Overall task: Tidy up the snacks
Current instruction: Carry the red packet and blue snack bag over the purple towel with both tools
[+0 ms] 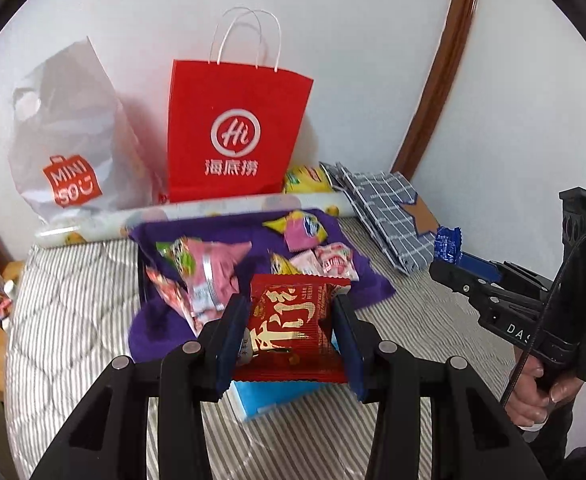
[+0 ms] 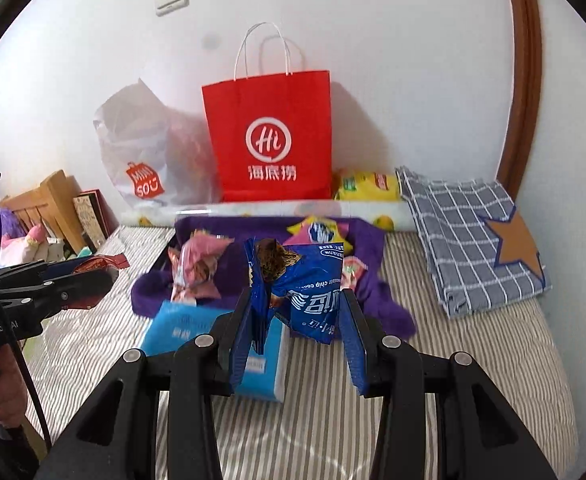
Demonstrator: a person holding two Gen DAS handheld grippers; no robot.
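My left gripper (image 1: 289, 304) is shut on a red snack packet (image 1: 293, 328) with gold characters, held upright between its blue pads above the bed. My right gripper (image 2: 297, 294) is shut on a crumpled blue cookie packet (image 2: 313, 284). Each gripper shows in the other's view: the right gripper (image 1: 447, 258) with its blue packet (image 1: 448, 242) at the right, the left gripper (image 2: 107, 274) with the red packet (image 2: 101, 262) at the left. Behind them a purple cloth (image 1: 253, 232) carries several loose snack packets. A red paper bag (image 1: 237, 128) stands upright at the wall.
A white plastic shopping bag (image 1: 69, 140) leans left of the red bag. A blue tissue pack (image 2: 181, 328) lies on the striped mattress (image 2: 453, 360). A yellow packet (image 2: 369, 186) and a folded checked cloth (image 2: 469, 232) sit at the right. A wooden headboard (image 2: 49, 200) is at the left.
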